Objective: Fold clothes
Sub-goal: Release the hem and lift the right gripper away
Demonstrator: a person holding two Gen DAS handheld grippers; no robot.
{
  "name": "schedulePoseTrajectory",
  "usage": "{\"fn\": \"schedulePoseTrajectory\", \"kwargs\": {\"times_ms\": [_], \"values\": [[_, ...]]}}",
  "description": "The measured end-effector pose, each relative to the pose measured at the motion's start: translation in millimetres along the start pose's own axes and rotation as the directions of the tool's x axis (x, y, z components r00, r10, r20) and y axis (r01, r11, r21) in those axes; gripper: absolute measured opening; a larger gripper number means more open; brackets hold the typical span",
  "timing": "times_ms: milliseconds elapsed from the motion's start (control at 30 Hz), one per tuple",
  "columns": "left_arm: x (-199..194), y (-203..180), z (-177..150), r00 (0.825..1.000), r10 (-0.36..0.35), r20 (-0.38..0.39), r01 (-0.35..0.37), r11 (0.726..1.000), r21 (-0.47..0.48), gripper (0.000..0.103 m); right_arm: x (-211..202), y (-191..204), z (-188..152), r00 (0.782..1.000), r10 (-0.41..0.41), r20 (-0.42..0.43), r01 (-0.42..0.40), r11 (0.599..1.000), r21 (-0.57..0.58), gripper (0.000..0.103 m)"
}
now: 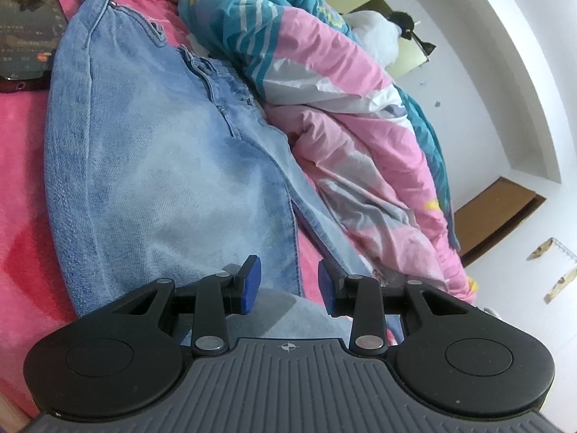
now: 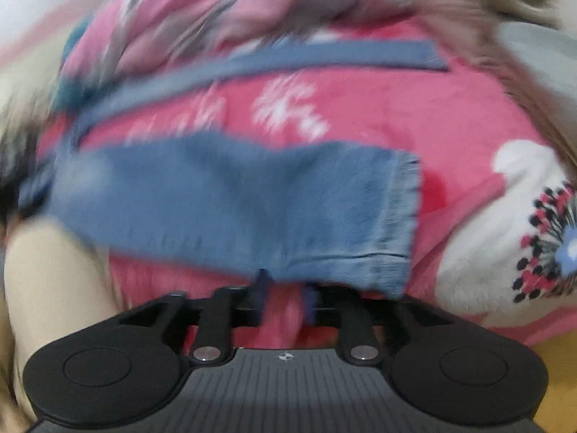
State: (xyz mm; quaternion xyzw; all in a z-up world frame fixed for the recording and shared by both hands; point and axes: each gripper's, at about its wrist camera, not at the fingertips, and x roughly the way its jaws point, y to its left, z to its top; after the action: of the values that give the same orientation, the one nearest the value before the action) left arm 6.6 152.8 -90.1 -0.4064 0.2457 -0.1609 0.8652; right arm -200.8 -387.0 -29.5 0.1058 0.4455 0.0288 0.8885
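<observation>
Jeans [image 1: 151, 151], light blue denim, lie flat on a pink blanket [image 1: 21, 187], seen from 2 wrist views. Left wrist view: the left gripper [image 1: 288, 281] hovers low over the denim with its 2 blue pads [image 1: 252, 281] apart and nothing pressed between them; the fabric passes beneath the gap. Beyond the fingers the jeans run up the picture to the waistband near the top left. A tablet [image 1: 25, 25] with a dark screen rests on the blanket just beside the waist end. A crumpled quilt [image 1: 324, 101] in pink, teal and white lies along the right edge of the jeans, against a white wall [image 1: 505, 72]. Right wrist view (motion-blurred): the right gripper [image 2: 285, 296] points down at a trouser leg's frayed hem [image 2: 396, 223]; its jaws stand partly apart, with pink blanket showing between them and the denim edge just beyond the tips. Whether the tips touch the denim cannot be told. A white floral patch [image 2: 505, 238] of the blanket shows at right.
</observation>
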Motion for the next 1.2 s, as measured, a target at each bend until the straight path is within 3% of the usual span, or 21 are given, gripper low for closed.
{"fn": "schedulePoseTrajectory", "kwargs": {"times_ms": [33, 133, 267, 333, 400, 600, 767, 833, 1033, 1200], "values": [[0.1, -0.2, -0.1, 1.0, 0.003, -0.001, -0.003, 1.0, 0.003, 0.034, -0.5, 9.2, -1.7, 0.999, 0.023, -0.021, -0.025, 0.998, -0.054, 0.044], [0.3, -0.5, -0.5, 1.0, 0.01, -0.001, -0.01, 1.0, 0.009, 0.034, -1.9, 36.8, -7.0, 0.992, 0.087, -0.092, -0.105, 0.972, -0.211, 0.044], [-0.1, -0.2, -0.5, 1.0, 0.011, -0.003, -0.011, 1.0, 0.011, 0.034, -1.8, 74.5, -8.2, 0.959, 0.255, -0.123, -0.279, 0.921, -0.271, 0.046], [-0.4, -0.3, -0.4, 1.0, 0.012, -0.005, -0.012, 1.0, 0.014, 0.034, -1.7, 87.8, -3.9, 0.948, 0.301, -0.101, -0.317, 0.909, -0.271, 0.06], [-0.6, -0.3, -0.4, 1.0, 0.013, -0.006, -0.013, 1.0, 0.016, 0.035, -0.8, 99.1, 1.1, 0.94, 0.335, -0.067, -0.34, 0.903, -0.264, 0.067], [-1.2, -1.9, -0.6, 1.0, 0.018, -0.011, -0.018, 0.999, 0.031, 0.037, 12.2, 110.1, 23.3, 0.921, 0.389, 0.025, -0.382, 0.913, -0.145, 0.08], [-1.4, -3.5, -0.8, 1.0, 0.024, -0.015, -0.023, 0.999, 0.047, 0.039, 20.4, 117.5, 31.6, 0.913, 0.405, 0.048, -0.395, 0.907, -0.144, 0.086], [-1.2, -3.9, -0.9, 1.0, 0.025, -0.016, -0.024, 0.998, 0.049, 0.04, 21.2, 120.4, 32.3, 0.908, 0.416, 0.056, -0.404, 0.901, -0.156, 0.098], [-0.5, -6.5, -2.1, 0.999, 0.031, -0.019, -0.03, 0.997, 0.068, 0.043, 15.8, 125.2, 30.9, 0.896, 0.435, 0.089, -0.414, 0.892, -0.182, 0.103], [-0.4, -7.1, -1.9, 0.999, 0.031, -0.02, -0.03, 0.997, 0.072, 0.044, 17.7, 124.7, 30.1, 0.91, 0.403, 0.099, -0.384, 0.908, -0.168, 0.103]]}}
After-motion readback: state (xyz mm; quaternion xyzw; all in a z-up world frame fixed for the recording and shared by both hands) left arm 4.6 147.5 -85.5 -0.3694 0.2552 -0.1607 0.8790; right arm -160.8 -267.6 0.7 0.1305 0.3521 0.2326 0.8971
